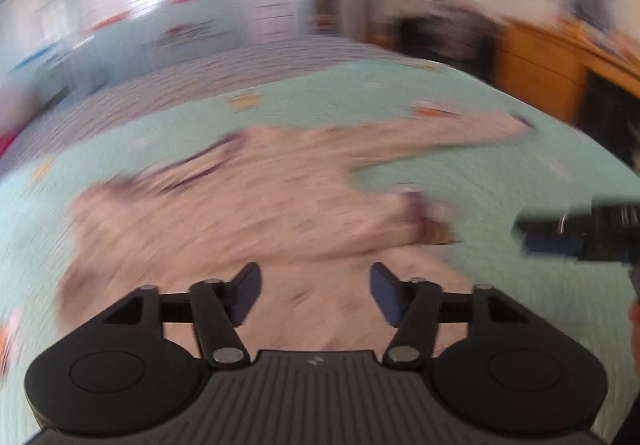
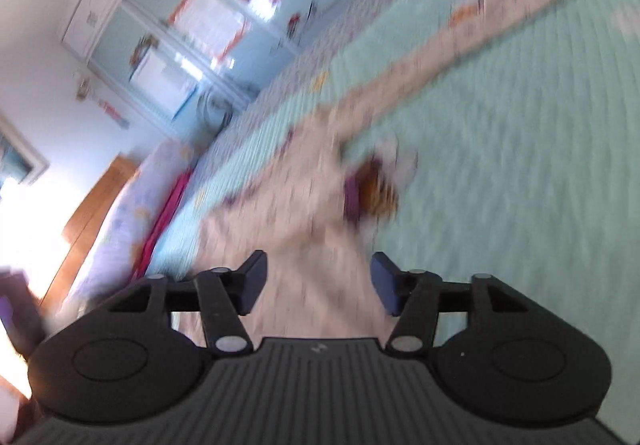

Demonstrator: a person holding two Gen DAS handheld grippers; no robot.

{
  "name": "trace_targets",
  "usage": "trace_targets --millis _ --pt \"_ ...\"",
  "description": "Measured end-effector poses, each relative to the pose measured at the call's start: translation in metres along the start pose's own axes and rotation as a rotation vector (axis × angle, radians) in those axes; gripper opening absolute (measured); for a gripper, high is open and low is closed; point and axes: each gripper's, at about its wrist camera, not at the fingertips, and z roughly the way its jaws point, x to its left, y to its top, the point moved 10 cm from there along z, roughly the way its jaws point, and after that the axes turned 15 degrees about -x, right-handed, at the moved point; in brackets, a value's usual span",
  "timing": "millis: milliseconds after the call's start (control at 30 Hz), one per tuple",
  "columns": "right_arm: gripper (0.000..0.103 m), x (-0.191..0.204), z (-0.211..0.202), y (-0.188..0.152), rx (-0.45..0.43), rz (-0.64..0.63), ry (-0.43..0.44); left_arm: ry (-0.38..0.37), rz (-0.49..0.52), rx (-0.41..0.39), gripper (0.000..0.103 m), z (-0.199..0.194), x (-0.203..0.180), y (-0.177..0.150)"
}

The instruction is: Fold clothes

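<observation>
With the jaws of the left gripper (image 1: 316, 293) and right gripper (image 2: 318, 283) both spread and empty just above the pale garment (image 1: 248, 213) sprawled mid-bed (image 1: 500, 173), its far sleeve (image 2: 460, 33) risks staying unfolded or bunching if they grab carelessly.

Mint-green quilted bedspread (image 1: 500, 181) fills foreground, both views motion-blurred. Pale blue glass-front cabinet (image 2: 192, 29) with red-edged papers against white wall (image 2: 44, 5). Wooden dresser (image 1: 540, 65) at right of left view. Wooden door (image 2: 88, 217) beside bed, strong glare at left edge. Pale lilac bedding roll (image 2: 132, 217) along bed edge.
</observation>
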Motion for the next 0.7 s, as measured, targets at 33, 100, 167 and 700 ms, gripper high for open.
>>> trace_targets --millis 33,100,167,700 --pt "0.07 -0.001 0.016 0.008 -0.012 -0.005 -0.009 0.059 -0.056 0.008 0.066 -0.01 0.018 -0.008" --pt "0.072 -0.011 0.048 0.021 -0.015 0.012 -0.035 0.169 -0.163 0.035 0.066 -0.03 0.054 -0.028" --pt "0.072 -0.026 0.081 0.025 0.008 0.04 -0.07 0.285 -0.233 0.08 0.066 -0.048 0.086 -0.05" --pt "0.069 -0.036 0.148 -0.004 0.204 0.211 -0.023 0.545 -0.498 0.23 0.066 -0.118 0.181 -0.144"
